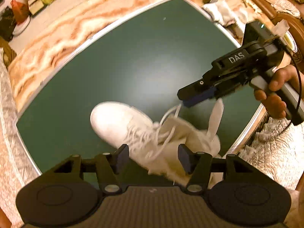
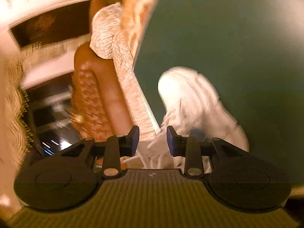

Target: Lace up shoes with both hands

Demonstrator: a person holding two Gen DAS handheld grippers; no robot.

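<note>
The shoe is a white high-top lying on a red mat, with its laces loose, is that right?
Not quite. The mat is dark green, not red, as the left wrist view shows. The rest holds: the white high-top shoe lies on it, and its laces are loose.

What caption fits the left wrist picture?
Open left gripper above a white shoe on a green table, right gripper by its lace.
</note>
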